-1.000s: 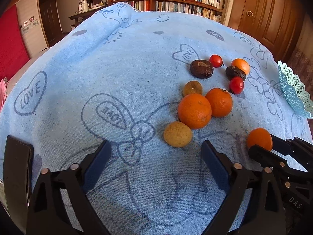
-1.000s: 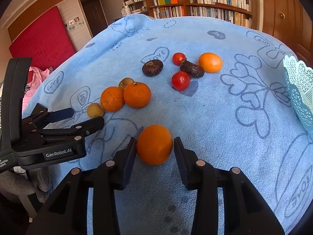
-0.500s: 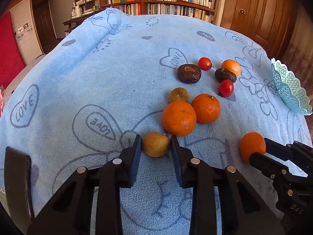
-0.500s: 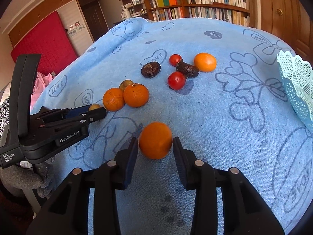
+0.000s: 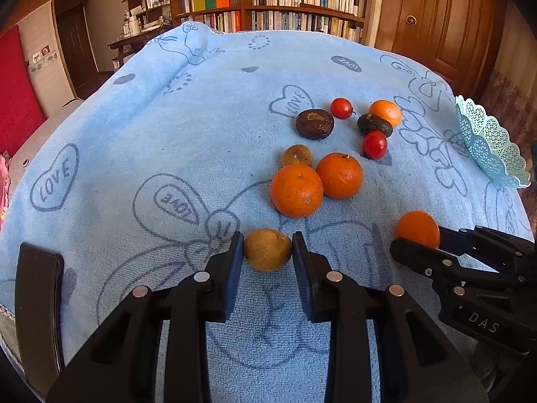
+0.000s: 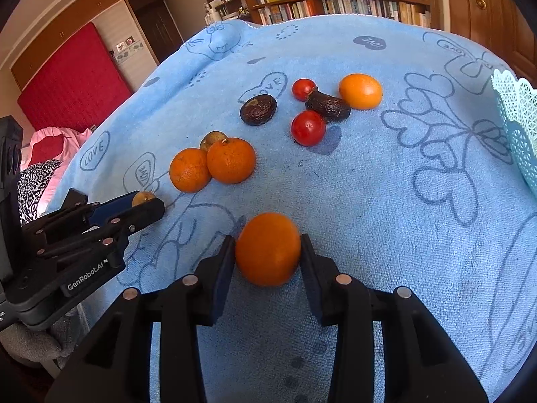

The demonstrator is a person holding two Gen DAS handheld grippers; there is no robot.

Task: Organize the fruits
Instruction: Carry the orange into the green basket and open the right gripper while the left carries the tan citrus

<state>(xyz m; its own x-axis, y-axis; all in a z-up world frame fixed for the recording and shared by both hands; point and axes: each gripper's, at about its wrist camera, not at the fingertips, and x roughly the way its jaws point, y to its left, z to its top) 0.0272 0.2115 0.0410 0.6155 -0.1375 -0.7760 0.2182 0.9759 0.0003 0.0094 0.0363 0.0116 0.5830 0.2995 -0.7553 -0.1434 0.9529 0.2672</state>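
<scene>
A light blue towel (image 5: 167,141) printed with hearts and the word LOVE covers the whole work surface, with bookshelves (image 5: 288,3) and wooden doors behind it.

Low on the towel, the left gripper (image 5: 267,252) has its jaws drawn in on a small yellow-brown fruit (image 5: 267,249), one pad against each side. In the right wrist view only a sliver of that fruit (image 6: 143,198) shows past the left gripper's (image 6: 147,206) tips. Just to the right of it, the right gripper (image 6: 267,252) clamps a smooth orange (image 6: 267,248), both pads pressed to its sides; from the left wrist view this orange (image 5: 418,229) sits between the right gripper's (image 5: 416,245) tips near the towel's right edge.

Beyond the held fruits, two dimpled oranges (image 5: 296,190) lie touching each other, with a small brown fruit (image 5: 297,155) just behind them. Farther back is a looser cluster: a dark wrinkled round fruit (image 5: 314,124), a small red tomato (image 5: 341,108), a dark elongated wrinkled fruit (image 5: 375,125) touching a pale orange fruit (image 5: 386,112), and a second red tomato (image 5: 375,144) in front of the dark one.

At the far right edge of the towel stands a pale turquoise lattice basket (image 5: 486,141) with a scalloped rim, well apart from all the fruit.
</scene>
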